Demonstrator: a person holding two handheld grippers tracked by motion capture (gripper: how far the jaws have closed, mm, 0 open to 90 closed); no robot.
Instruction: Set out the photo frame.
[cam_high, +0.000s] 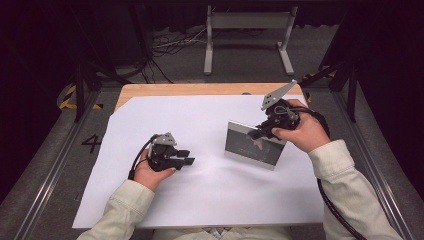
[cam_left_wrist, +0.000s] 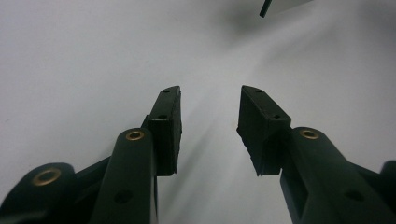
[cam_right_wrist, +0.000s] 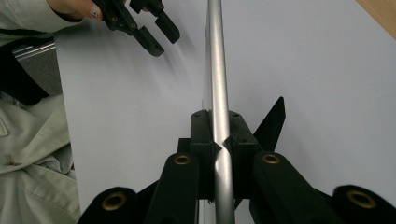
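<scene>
1. Your right gripper (cam_high: 261, 132) is clamped on the top edge of the picture frame (cam_high: 252, 147); in the right gripper view the pads pinch its silver rim (cam_right_wrist: 218, 84) squarely. Keep that squeeze even.
2. The frame stands nearly upright on the white sheet (cam_high: 200, 200), right of centre, its black back stand (cam_right_wrist: 271, 121) (a thin prop) splayed behind. Lower it gently so the stand seats before you let go.
3. Your left gripper (cam_high: 184, 157) rests low on the sheet, jaws wide and empty, well apart from the frame. Bring it over only if the frame tips.
</scene>
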